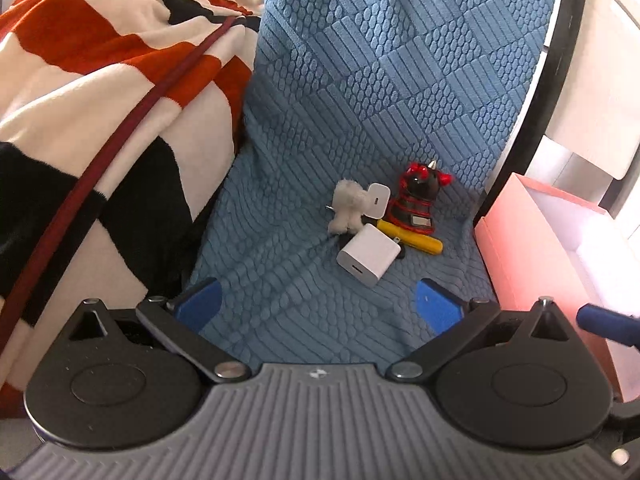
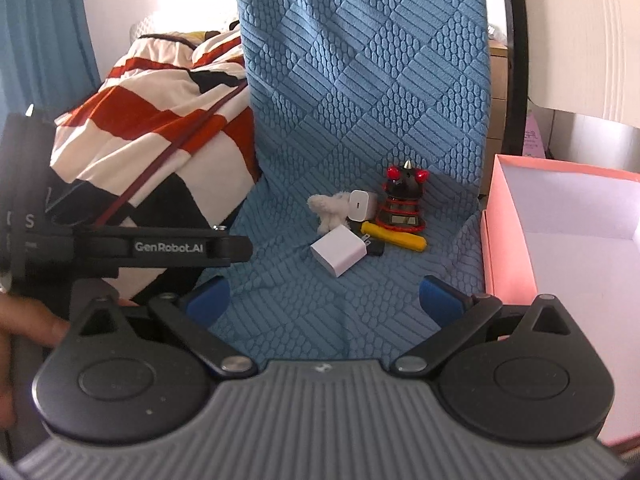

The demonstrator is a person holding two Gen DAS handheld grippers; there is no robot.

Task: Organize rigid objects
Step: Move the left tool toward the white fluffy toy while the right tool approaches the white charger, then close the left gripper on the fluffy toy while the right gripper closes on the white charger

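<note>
Both claws, left (image 1: pixel 320 304) and right (image 2: pixel 326 300), hang spread wide and empty over the blue cover (image 1: pixel 400 80). Two white chargers (image 1: pixel 369 255), a yellow tool (image 1: pixel 416 236), a black-and-red figurine (image 1: pixel 416 200) and a white plush (image 1: pixel 347 205) cluster by its right edge, near the pink box (image 2: pixel 508 248). Only the right view shows the box's empty inside and a hand (image 2: pixel 24 320).

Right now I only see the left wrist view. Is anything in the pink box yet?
Observer: No. The right wrist view looks down into the pink box, and the part of its floor that shows holds nothing.
Operator: Are the right tongs open?
Observer: Yes. The right tongs are spread wide with nothing between them, pointing at the pile on the blue cloth.
</note>
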